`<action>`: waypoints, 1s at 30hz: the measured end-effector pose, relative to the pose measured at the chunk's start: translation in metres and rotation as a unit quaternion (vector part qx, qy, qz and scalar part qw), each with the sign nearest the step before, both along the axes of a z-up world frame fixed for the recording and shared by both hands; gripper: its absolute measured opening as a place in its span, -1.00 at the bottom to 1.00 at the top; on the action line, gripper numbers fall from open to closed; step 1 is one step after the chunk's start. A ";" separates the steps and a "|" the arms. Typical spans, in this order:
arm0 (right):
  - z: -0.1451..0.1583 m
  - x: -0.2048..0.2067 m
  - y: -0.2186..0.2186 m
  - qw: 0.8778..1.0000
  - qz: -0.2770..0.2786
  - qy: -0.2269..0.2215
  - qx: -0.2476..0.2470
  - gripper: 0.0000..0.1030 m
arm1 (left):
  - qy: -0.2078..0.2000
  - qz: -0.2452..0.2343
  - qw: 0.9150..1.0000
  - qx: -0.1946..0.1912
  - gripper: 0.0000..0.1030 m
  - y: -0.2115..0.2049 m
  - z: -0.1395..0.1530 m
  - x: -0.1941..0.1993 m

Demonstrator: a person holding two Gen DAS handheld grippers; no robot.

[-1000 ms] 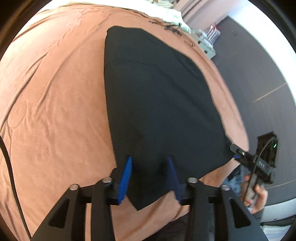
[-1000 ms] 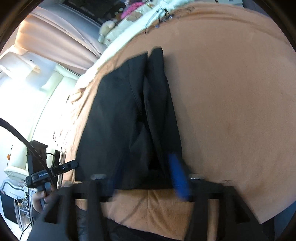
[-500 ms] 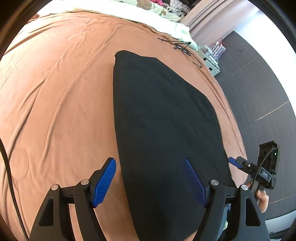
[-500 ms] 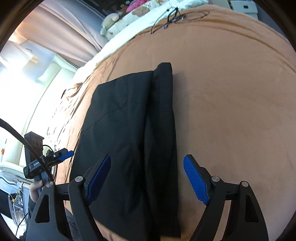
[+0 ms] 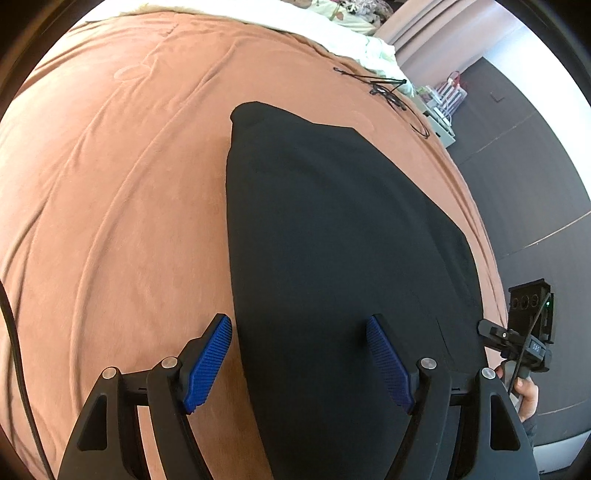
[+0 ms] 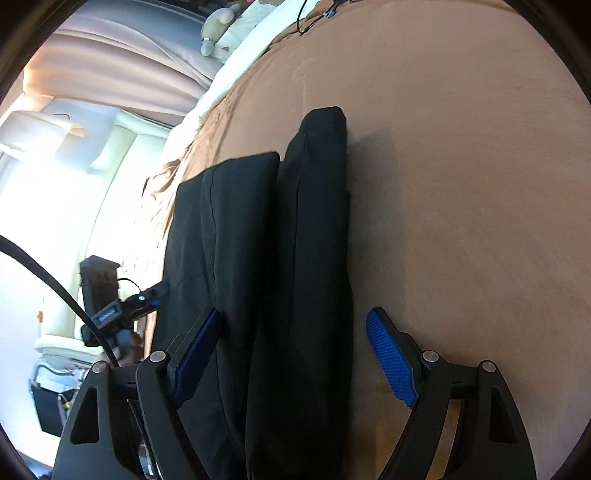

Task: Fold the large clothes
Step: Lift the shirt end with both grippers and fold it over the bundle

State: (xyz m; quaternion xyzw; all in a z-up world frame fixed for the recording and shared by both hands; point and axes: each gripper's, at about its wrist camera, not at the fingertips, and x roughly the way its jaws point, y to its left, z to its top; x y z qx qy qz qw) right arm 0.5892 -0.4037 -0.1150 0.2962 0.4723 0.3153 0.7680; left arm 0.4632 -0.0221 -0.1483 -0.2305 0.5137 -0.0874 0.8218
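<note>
A black garment (image 5: 332,240) lies folded lengthwise on a brown bedspread (image 5: 129,184). In the right wrist view the garment (image 6: 280,258) shows as a long strip with a thicker folded band along its right edge. My left gripper (image 5: 299,354) is open and empty, hovering over the garment's near end, its left edge between the blue pads. My right gripper (image 6: 291,350) is open and empty above the near end of the folded band. Each gripper shows in the other's view: the right one (image 5: 517,339) at the garment's right edge, the left one (image 6: 122,310) at its left.
A black cable (image 5: 388,86) lies on the bedspread beyond the garment. White bedding and pillows (image 5: 354,29) sit at the head of the bed. A dark floor (image 5: 524,177) lies off the bed's right side. Curtains and a bright window (image 6: 74,147) are to the left.
Both grippers were closed on the garment's near edge a second ago. They have opened, released it and risen above the now flat garment.
</note>
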 end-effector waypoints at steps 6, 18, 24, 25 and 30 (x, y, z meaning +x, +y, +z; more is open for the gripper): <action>-0.011 0.038 0.017 0.999 0.027 0.009 0.023 0.55 | 0.001 -0.001 1.000 -0.001 0.49 -0.001 -0.004 0.017; 0.013 0.033 0.041 0.998 0.038 -0.056 -0.003 -0.68 | -0.005 0.010 1.000 0.013 -0.22 -0.004 0.013 0.013; 0.050 -0.001 0.057 0.994 0.031 -0.107 -0.024 -0.73 | -0.041 0.005 0.999 0.007 -0.58 -0.013 0.051 -0.001; 0.056 -0.008 0.057 0.993 0.029 -0.115 -0.026 -0.73 | -0.048 0.005 0.999 0.002 -0.59 -0.013 0.059 -0.005; 0.080 -0.049 0.057 0.988 0.017 -0.150 -0.030 -0.73 | -0.084 -0.002 0.996 -0.021 -0.65 -0.021 0.098 -0.026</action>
